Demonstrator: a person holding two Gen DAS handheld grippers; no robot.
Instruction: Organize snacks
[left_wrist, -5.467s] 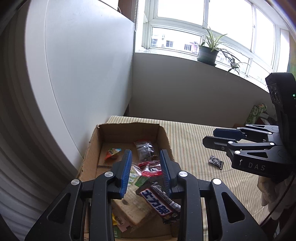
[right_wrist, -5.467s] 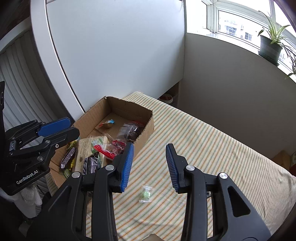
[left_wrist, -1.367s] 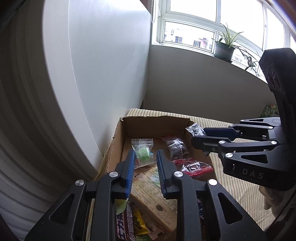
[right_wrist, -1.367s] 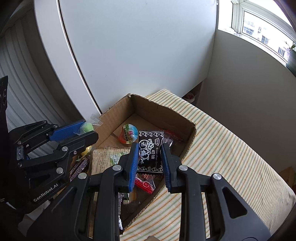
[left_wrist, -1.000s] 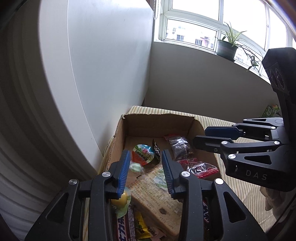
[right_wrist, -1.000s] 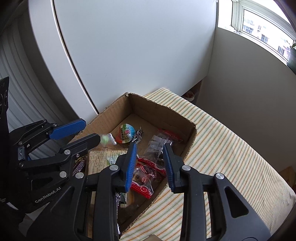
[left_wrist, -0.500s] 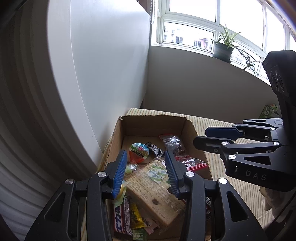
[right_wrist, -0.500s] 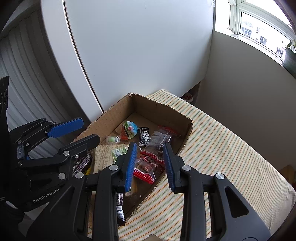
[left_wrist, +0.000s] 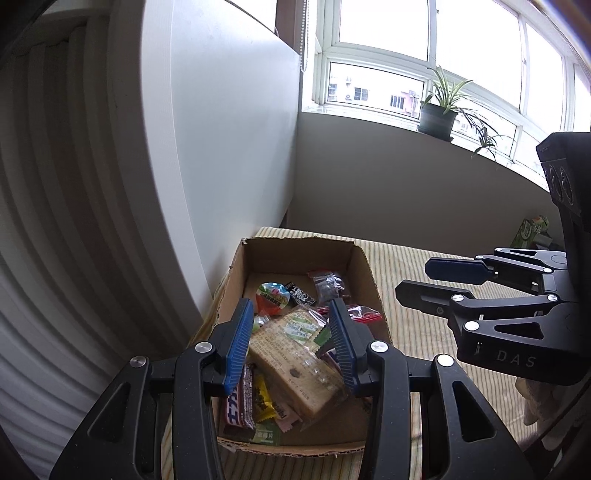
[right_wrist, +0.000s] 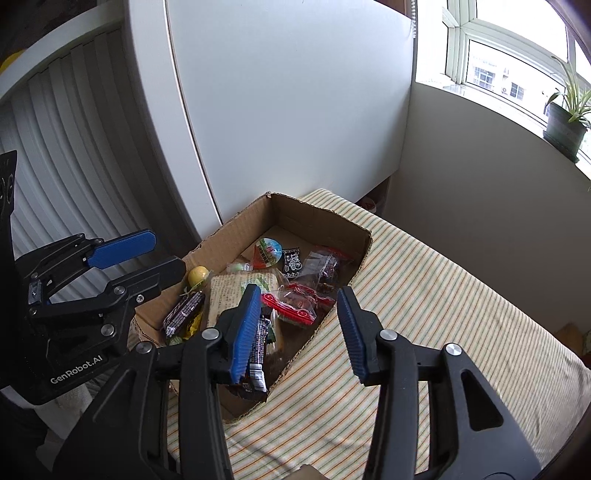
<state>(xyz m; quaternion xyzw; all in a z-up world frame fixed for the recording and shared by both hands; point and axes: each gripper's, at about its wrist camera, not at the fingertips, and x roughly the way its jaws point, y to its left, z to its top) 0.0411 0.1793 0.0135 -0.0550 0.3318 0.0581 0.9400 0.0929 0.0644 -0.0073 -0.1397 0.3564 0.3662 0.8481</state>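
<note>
An open cardboard box stands on the striped table, full of snacks. Inside lie a small black packet, a green candy in clear wrap, a round jelly cup, a big cracker pack and a red packet. My left gripper hangs open above the box's near half, holding nothing. My right gripper hovers over the box's right wall. Its jaws are opening and nothing is between them.
A white cabinet panel rises close behind the box on the left. Striped tablecloth stretches to the right of the box. A potted plant stands on the window sill, and a green carton sits at the table's far right.
The left gripper let the green candy fall into the box and the right let the black packet drop in. Both grippers drew back and up; the right jaws spread wider.
</note>
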